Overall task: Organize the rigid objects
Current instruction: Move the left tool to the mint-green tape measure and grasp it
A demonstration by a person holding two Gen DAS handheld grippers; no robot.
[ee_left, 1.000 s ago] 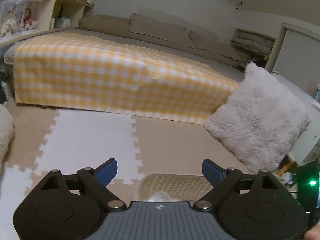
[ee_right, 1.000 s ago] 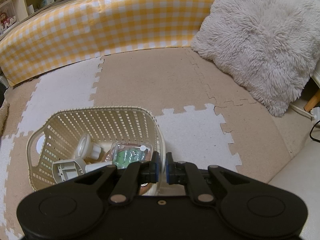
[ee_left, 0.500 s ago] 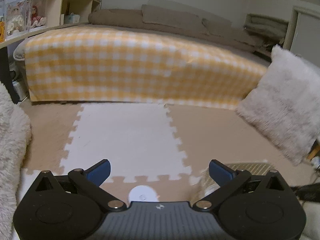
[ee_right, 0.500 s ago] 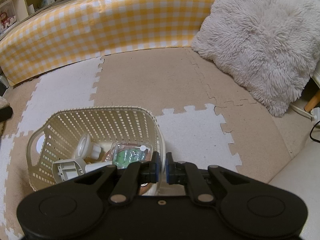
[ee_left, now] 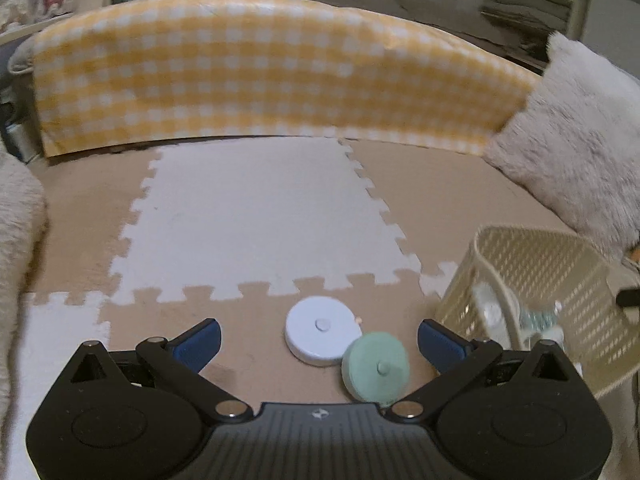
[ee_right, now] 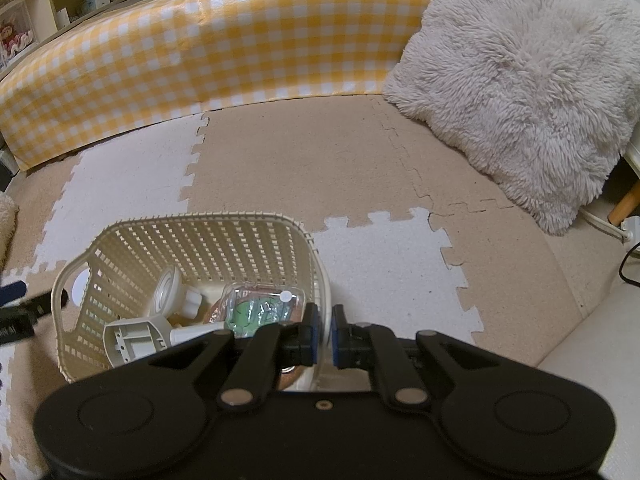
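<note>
A white round disc (ee_left: pixel 321 330) and a green round disc (ee_left: pixel 375 366) lie touching on the floor mat. My left gripper (ee_left: pixel 319 342) is open and empty, its blue fingertips on either side of the two discs, above them. The cream slotted basket (ee_left: pixel 560 276) stands to their right. In the right wrist view the basket (ee_right: pixel 208 240) holds a clear box with green contents (ee_right: pixel 262 310), a white funnel-like part (ee_right: pixel 170 294) and a grey plastic piece (ee_right: pixel 134 338). My right gripper (ee_right: pixel 325 334) is shut on the basket's near right rim.
A bed with a yellow checked cover (ee_left: pixel 260 72) runs along the back. A shaggy white cushion (ee_right: pixel 516 76) leans at the right. Another shaggy cushion (ee_left: pixel 16 248) lies at the far left. A cable (ee_right: pixel 628 256) and a wooden leg (ee_right: pixel 624 204) are at the far right.
My left gripper has swung left away from the basket and tilted down, bringing the white and green discs between its open fingers. The right gripper and the basket have not moved.
</note>
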